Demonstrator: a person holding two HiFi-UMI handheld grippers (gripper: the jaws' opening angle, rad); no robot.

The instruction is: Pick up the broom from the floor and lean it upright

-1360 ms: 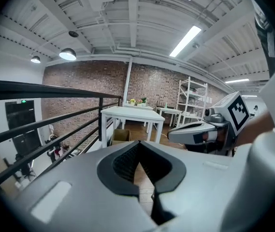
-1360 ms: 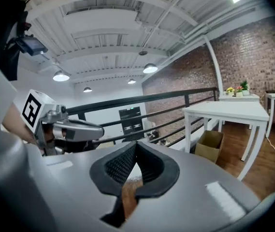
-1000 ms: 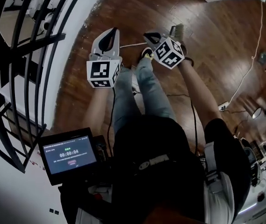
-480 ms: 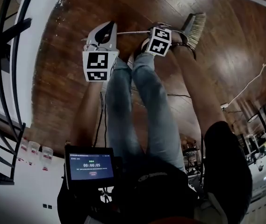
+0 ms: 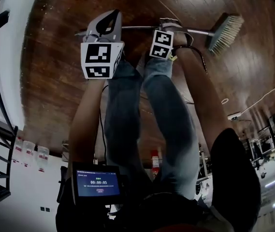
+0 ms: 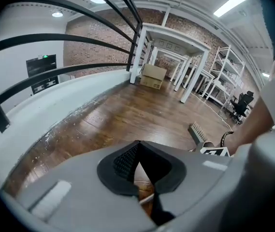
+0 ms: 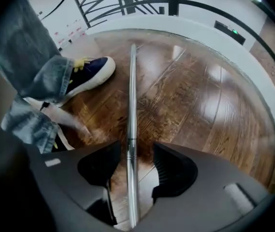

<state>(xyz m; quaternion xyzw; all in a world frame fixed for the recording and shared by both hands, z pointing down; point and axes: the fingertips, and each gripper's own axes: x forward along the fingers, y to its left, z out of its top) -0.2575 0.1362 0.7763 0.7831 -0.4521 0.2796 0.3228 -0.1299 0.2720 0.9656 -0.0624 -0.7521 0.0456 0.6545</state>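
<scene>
The broom lies flat on the wooden floor, with its metal handle (image 5: pixel 197 31) running left to right and its bristle head (image 5: pixel 224 32) at the right. My right gripper (image 5: pixel 168 25) points down over the handle. In the right gripper view the handle (image 7: pixel 132 124) runs between the opening jaws of that gripper (image 7: pixel 132 170), and neither pad presses on it. My left gripper (image 5: pixel 109 18) hangs shut and empty over the handle's left part. The left gripper view shows its jaws (image 6: pixel 138 178) closed, with the broom head (image 6: pixel 197 132) farther right.
The person's legs and a blue shoe (image 7: pixel 91 74) stand just left of the handle. A white curb with a black railing (image 6: pixel 55 71) borders the floor. A white cable (image 5: pixel 267 93) trails at the right. A cardboard box (image 6: pixel 151 76) and shelving stand far off.
Both grippers have dropped from waist height down to the floor. The right jaws went from shut to open and now straddle the broom handle. The left stayed shut.
</scene>
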